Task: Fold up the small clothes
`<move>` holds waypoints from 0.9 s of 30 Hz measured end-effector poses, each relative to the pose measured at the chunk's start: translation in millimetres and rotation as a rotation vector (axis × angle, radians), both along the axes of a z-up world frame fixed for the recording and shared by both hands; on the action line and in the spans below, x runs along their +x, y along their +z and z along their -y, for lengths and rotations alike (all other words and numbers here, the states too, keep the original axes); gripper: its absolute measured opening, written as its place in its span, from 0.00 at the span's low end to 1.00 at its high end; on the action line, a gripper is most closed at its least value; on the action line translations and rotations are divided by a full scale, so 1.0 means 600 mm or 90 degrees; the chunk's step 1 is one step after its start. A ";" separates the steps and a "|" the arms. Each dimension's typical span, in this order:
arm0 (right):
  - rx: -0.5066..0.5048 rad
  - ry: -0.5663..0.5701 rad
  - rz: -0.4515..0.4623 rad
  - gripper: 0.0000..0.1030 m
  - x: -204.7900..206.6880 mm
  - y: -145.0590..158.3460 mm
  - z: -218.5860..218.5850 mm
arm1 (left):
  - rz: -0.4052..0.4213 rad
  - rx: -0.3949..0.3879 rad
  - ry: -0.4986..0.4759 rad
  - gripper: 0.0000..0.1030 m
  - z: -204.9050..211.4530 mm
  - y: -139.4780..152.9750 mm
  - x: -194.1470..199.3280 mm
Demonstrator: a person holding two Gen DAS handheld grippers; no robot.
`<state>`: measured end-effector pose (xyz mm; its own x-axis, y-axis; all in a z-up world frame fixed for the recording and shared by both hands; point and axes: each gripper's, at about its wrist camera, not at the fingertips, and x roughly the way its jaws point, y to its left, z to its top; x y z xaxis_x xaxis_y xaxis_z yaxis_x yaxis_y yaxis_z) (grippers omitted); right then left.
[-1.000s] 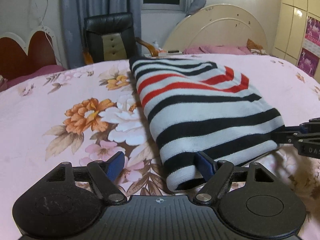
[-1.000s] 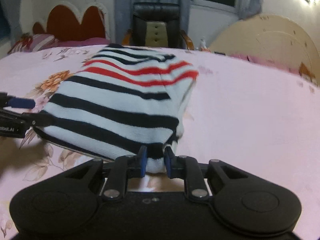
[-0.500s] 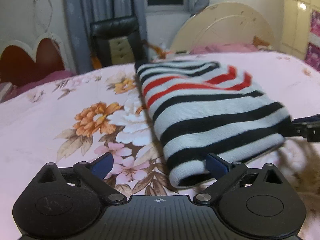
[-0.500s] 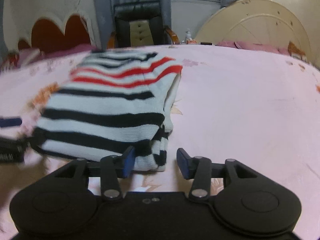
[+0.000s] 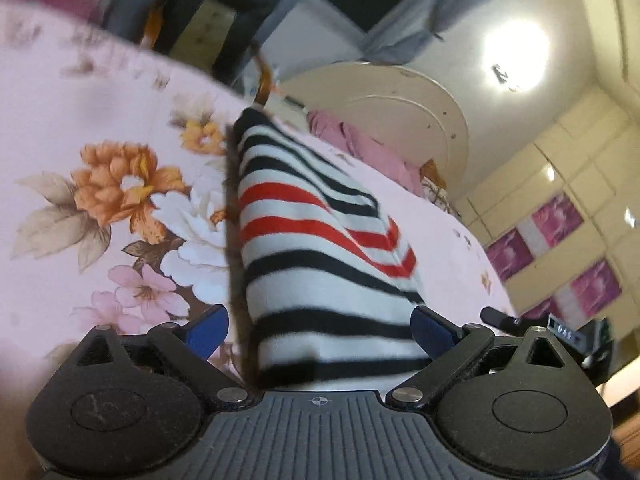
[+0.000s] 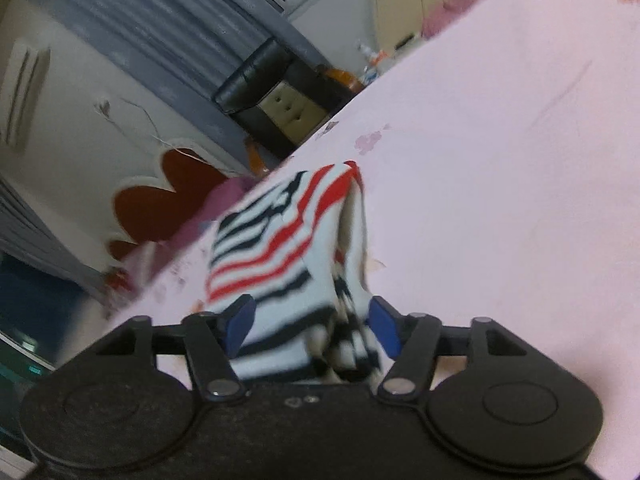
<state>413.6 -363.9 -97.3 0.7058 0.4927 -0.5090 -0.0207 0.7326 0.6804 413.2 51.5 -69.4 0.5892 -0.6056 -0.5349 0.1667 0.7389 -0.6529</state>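
Note:
A folded striped sweater (image 5: 316, 264), white with black and red stripes, lies on the pink floral bedsheet (image 5: 80, 120). My left gripper (image 5: 320, 330) is open, its blue fingertips (image 5: 206, 330) spread either side of the sweater's near end. In the right wrist view the sweater (image 6: 280, 248) lies folded with its layered edge toward me. My right gripper (image 6: 312, 326) is open, its blue fingertips (image 6: 384, 330) straddling the sweater's near corner. Both views are tilted and blurred. The right gripper's body (image 5: 560, 336) shows at the right in the left wrist view.
A black leather chair (image 6: 272, 92) and grey curtains (image 6: 160, 28) stand beyond the bed. A red heart-shaped headboard (image 6: 168, 192) and a cream round headboard (image 5: 400, 112) with pink bedding (image 5: 360, 148) are at the far side. Bare pink sheet (image 6: 500, 200) lies right of the sweater.
Both grippers have tilted sharply and moved in, so the sweater's near end now sits between each pair of open fingers. The right gripper was shut on the sweater's corner a second ago, then opened.

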 end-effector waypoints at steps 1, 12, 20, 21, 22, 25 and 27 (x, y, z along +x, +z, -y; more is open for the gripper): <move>0.007 0.007 -0.009 0.64 0.019 -0.005 0.004 | -0.011 0.003 0.000 0.94 0.001 -0.009 0.014; 0.054 0.122 -0.095 0.65 0.177 -0.090 -0.004 | -0.051 0.027 -0.062 0.84 0.046 -0.060 0.138; 0.022 0.212 -0.079 0.62 0.211 -0.085 -0.040 | -0.040 0.034 -0.108 0.84 0.075 -0.059 0.190; 0.014 0.219 -0.076 0.60 0.214 -0.083 -0.046 | -0.039 0.033 -0.107 0.84 0.079 -0.060 0.195; 0.008 0.223 -0.073 0.58 0.218 -0.083 -0.052 | -0.036 0.036 -0.106 0.84 0.083 -0.059 0.197; -0.002 0.226 -0.065 0.51 0.225 -0.079 -0.064 | -0.017 0.088 -0.104 0.72 0.103 -0.053 0.198; -0.023 0.224 -0.058 0.46 0.227 -0.077 -0.070 | -0.003 0.129 -0.112 0.65 0.118 -0.045 0.194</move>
